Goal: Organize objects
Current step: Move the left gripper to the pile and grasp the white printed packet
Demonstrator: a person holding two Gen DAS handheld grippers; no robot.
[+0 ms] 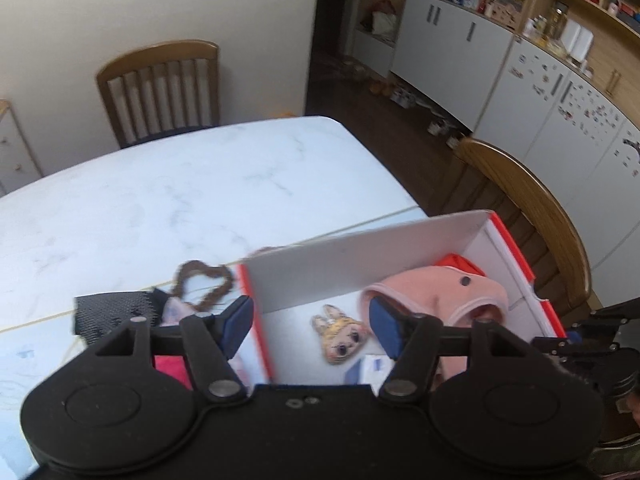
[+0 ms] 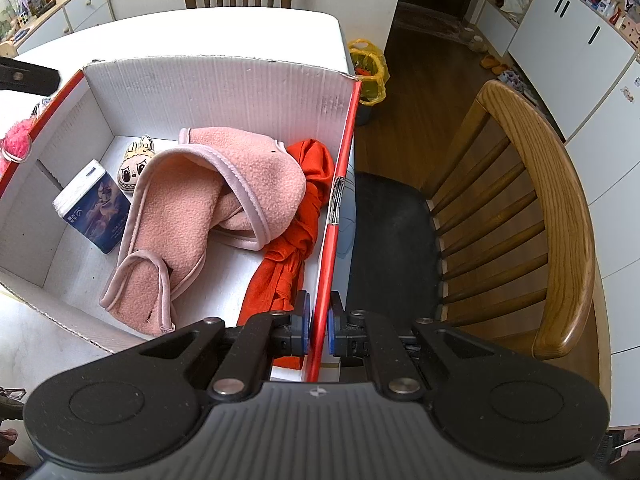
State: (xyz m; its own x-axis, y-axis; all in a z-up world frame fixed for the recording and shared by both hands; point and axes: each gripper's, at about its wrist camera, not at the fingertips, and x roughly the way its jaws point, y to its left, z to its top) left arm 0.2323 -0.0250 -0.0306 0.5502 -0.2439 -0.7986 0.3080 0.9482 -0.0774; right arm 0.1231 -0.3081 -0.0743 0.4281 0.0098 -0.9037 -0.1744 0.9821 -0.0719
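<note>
White marble table extends ahead of the left tongs, which hang spread and empty above the cardboard box. Right tongs are pressed together on the box's red right wall. Inside, left of those tongs: pink fleece garment, orange cloth nearest, blue-white packet, bunny-face toy farthest.

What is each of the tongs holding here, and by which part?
The right tongs pinch the box by its red side wall, at the top edge. The left tongs are open, holding nothing.
</note>
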